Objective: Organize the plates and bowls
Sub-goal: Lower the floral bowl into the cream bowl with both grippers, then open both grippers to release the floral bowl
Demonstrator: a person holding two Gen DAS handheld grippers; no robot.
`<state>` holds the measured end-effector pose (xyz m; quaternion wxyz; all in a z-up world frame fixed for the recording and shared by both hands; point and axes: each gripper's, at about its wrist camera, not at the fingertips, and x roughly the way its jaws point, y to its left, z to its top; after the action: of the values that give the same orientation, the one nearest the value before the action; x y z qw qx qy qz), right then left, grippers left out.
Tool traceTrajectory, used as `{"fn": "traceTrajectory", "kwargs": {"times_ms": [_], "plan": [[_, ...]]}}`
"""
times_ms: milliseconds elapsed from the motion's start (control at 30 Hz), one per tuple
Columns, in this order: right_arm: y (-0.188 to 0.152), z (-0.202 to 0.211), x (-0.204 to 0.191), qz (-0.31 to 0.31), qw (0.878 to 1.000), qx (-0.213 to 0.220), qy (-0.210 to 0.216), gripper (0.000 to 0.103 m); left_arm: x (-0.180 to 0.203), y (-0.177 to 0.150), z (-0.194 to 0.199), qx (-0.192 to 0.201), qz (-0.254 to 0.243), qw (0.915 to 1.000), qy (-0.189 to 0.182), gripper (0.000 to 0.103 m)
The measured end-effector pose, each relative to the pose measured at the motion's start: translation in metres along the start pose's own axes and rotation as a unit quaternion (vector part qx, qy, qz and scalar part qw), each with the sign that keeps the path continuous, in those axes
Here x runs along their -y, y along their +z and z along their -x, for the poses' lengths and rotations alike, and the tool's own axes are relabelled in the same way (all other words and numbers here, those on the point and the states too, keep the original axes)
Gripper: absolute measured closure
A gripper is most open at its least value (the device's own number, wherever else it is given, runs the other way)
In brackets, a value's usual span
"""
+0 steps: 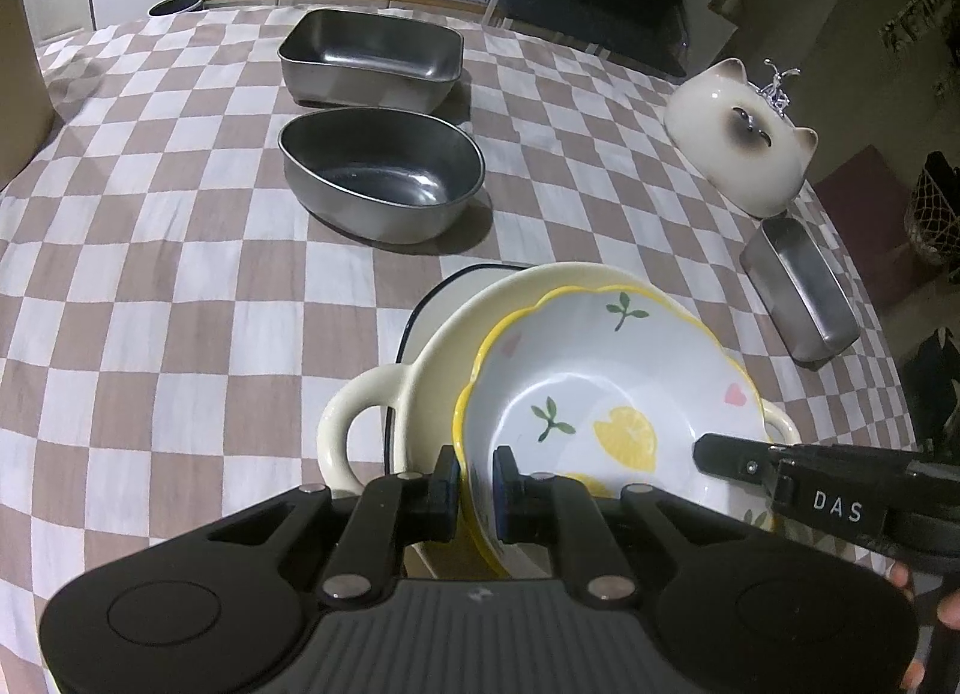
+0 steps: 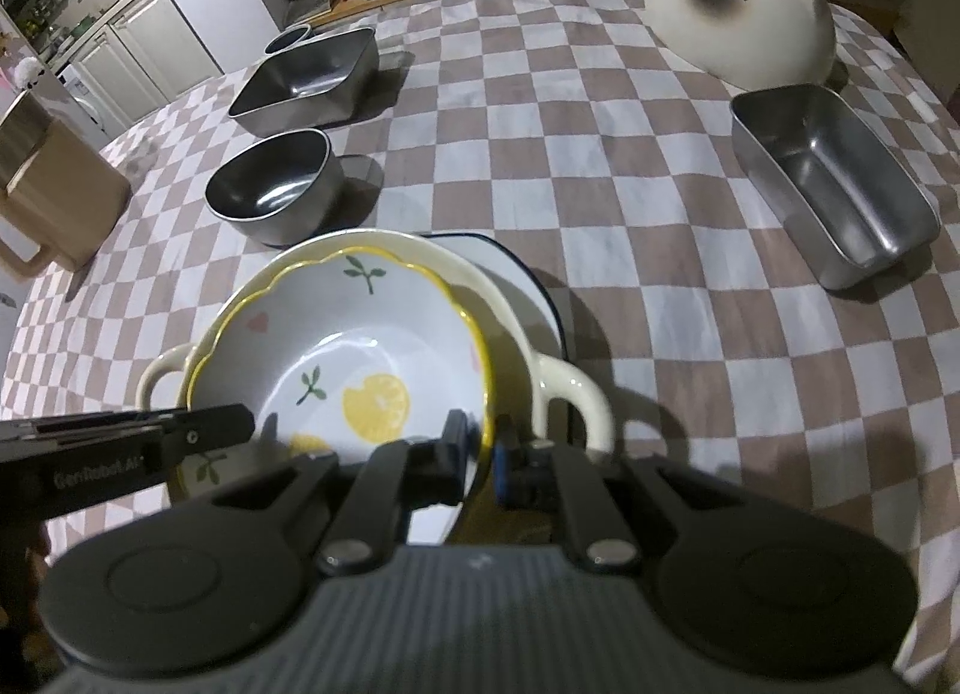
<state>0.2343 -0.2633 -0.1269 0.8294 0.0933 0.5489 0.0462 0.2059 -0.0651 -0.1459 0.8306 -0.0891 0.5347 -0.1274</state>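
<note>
You are pinching the lemon bowl (image 1: pixel 606 394) with both grippers: the left gripper (image 1: pixel 477 484) and the right gripper (image 2: pixel 480 454) are each nearly closed on its scalloped yellow rim, on opposite sides. White inside, with lemon slices, green sprigs and pink hearts, it is sitting low in the frame inside the cream two-handled dish (image 1: pixel 384 394).

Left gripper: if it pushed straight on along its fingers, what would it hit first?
The left gripper already clamps the yellow-rimmed lemon-print bowl; pushed on, that bowl would probably press into the cream two-handled ceramic dish beneath it.
</note>
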Motion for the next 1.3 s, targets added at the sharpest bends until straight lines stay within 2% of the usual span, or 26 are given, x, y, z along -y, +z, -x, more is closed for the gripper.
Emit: {"fn": "traceTrajectory", "kwargs": {"times_ms": [433, 733, 967, 1300], "plan": [[0.002, -0.005, -0.001, 0.014, 1.000, -0.013, -0.002, 0.091, -0.003, 0.003, 0.002, -0.003, 0.006, 1.0000, -0.004, 0.090], [0.003, -0.006, -0.003, 0.017, 1.000, -0.015, 0.005, 0.075, -0.005, 0.002, 0.006, 0.000, 0.004, 0.9999, -0.013, 0.090], [0.004, -0.004, 0.002, 0.002, 1.000, -0.022, 0.022, 0.070, -0.006, 0.001, 0.013, 0.004, 0.003, 0.9998, -0.021, 0.086], [-0.001, 0.005, 0.002, 0.003, 1.000, -0.015, 0.021, 0.064, -0.005, -0.003, 0.028, 0.012, -0.007, 0.9997, -0.019, 0.078]]}}
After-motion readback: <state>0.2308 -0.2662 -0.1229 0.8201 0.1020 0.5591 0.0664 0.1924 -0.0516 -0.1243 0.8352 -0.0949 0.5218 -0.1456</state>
